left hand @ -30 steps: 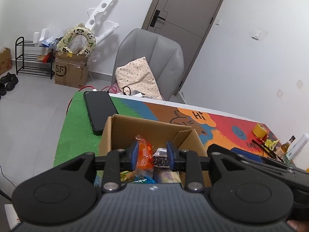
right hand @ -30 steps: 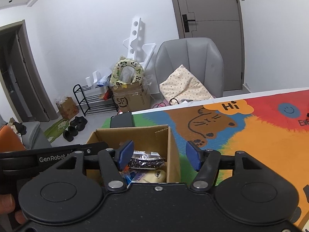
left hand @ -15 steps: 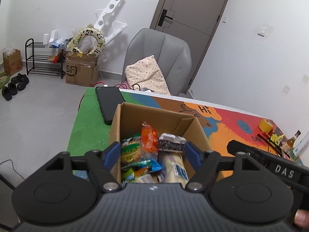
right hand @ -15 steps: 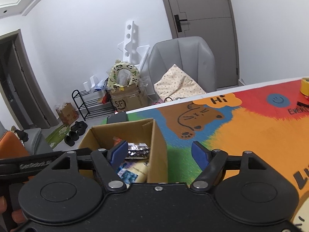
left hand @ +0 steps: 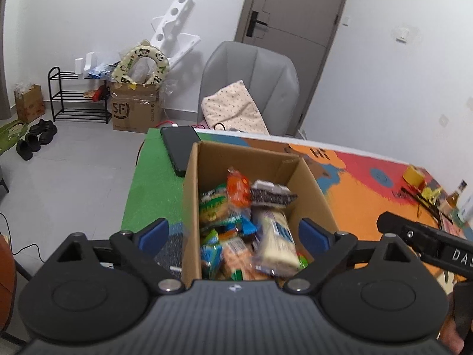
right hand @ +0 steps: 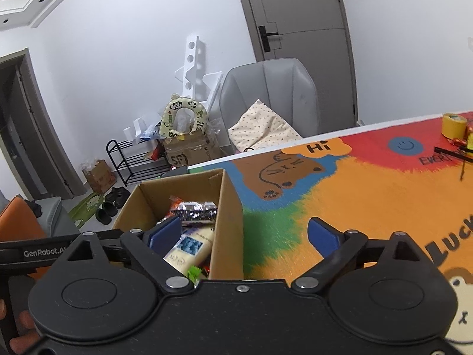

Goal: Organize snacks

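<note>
Snacks now fill the box; our left gripper and right gripper, lately narrower, are opening empty, so packing looks finished.

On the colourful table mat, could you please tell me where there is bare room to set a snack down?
The orange stretch right of the brown cardboard box is free. The box is crowded with packets; the far right corner, around the yellow tape roll, is cluttered.

Table mat bears snack box (open), phone, tape.
</note>
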### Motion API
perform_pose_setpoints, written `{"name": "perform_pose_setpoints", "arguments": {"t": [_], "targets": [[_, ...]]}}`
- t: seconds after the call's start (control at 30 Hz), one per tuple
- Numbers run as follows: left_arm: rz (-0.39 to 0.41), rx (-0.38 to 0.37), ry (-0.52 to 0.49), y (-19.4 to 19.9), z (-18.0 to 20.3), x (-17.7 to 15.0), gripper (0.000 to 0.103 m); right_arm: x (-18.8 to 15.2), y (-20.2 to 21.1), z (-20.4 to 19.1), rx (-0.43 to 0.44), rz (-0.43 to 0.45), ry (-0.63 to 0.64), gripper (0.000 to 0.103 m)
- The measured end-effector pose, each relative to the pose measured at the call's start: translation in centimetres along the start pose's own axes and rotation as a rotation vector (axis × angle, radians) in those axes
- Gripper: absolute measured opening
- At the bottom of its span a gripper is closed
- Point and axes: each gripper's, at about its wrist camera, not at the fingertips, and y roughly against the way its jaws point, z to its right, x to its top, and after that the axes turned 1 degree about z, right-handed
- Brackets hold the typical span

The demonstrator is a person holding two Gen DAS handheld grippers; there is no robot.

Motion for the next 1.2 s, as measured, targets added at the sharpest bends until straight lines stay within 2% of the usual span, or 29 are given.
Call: {"name": "perform_pose_setpoints", "arguments": {"t": [0.17, 0.77, 1.03, 1.2], "targets": [[0.01, -0.016, -0.023, 1.8, 0.5, -0.9, 0.099, -0.6, 1.6, 0.0, -0.018, 0.012, -0.002, 0.103], [-0.002, -0.065, -0.107, 7.1, 0.9, -4.8, 0.103, -4.1, 7.3, -0.7, -0.079, 0.028, -0.006, 0.103], [0.023, -0.1, -0.126, 9.3, 0.9, -5.8, 0.103, -4.7, 10.5, -1.6, -0.135, 0.023, 0.02, 0.103], [0.071, -0.133, -0.128, 11.1, 1.2, -6.4, 0.103, -5.3, 13.2, -1.3, -0.167, 0.038, 0.026, 0.103]]}}
